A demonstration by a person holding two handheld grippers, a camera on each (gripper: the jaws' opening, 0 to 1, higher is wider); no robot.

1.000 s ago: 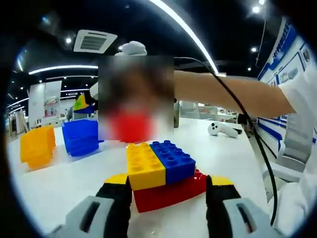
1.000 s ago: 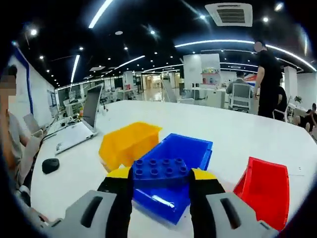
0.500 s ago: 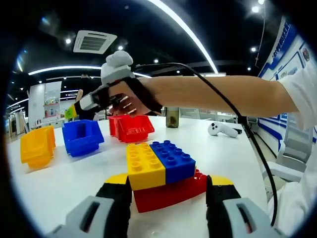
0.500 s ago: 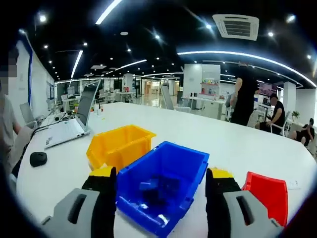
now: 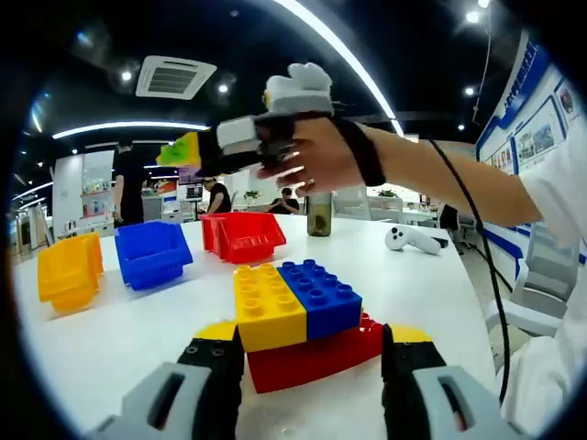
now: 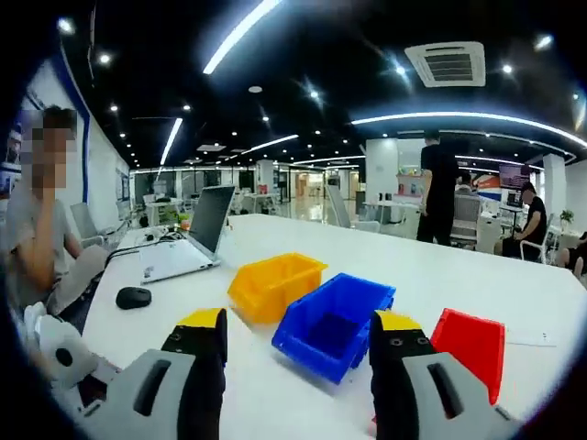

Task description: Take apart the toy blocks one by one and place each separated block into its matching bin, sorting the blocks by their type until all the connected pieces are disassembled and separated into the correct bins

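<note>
Block stack (image 5: 298,321), counter centre: rigid, light, slick plastic; left hand-held gripper (image 5: 312,353) pinches red base. Right hand-held gripper (image 6: 298,367) spread, empty; grip the blue block (image 5: 321,295), 12 o'clock.

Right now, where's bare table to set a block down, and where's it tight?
Free: the white table between the block stack and the yellow bin, and the patch between the stack and the white controller. Also the tabletop between the laptop and the yellow bin. Crowded: the row of yellow, blue bin and red bin, close together.
</note>
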